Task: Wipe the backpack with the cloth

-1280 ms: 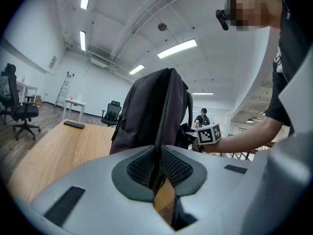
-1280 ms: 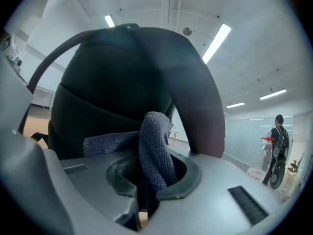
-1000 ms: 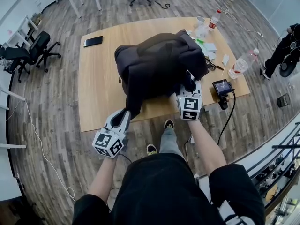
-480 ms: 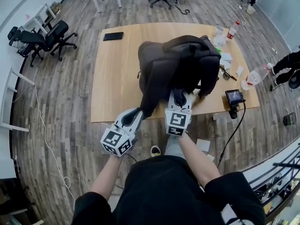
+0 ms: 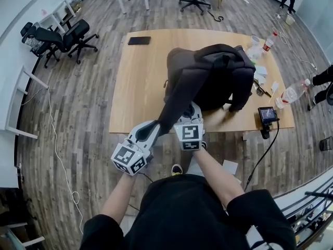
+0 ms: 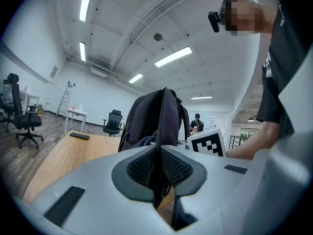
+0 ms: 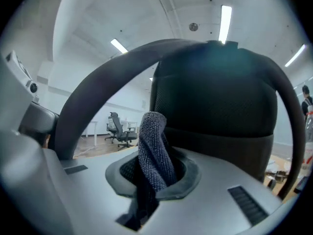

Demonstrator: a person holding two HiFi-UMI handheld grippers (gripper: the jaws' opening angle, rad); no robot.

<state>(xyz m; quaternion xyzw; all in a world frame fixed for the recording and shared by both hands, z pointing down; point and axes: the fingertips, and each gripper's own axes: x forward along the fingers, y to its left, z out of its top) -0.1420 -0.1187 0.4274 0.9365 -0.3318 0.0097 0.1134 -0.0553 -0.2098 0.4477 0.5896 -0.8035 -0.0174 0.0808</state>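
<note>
A dark backpack (image 5: 213, 72) stands on the wooden table (image 5: 140, 87), its back panel toward me. One shoulder strap (image 5: 174, 105) stretches down past the table's near edge to my left gripper (image 5: 155, 129), which is shut on it. In the left gripper view the strap (image 6: 164, 116) runs straight out from the shut left gripper (image 6: 159, 166) toward the backpack (image 6: 142, 119). My right gripper (image 5: 192, 110) sits at the backpack's lower near side, beside the strap. It is shut on a grey cloth (image 7: 154, 153), which stands up just in front of the mesh back panel (image 7: 220, 97).
On the table are a black phone (image 5: 139, 40) at the far left, papers and a bottle (image 5: 268, 41) at the far right, a second bottle (image 5: 292, 93) and a small camera (image 5: 267, 114) near the right front edge. Office chairs (image 5: 57, 38) stand on the floor to the left.
My right gripper has slid left along the backpack's near side with the cloth, ending close to the left gripper. The left gripper has kept hold of the strap.
</note>
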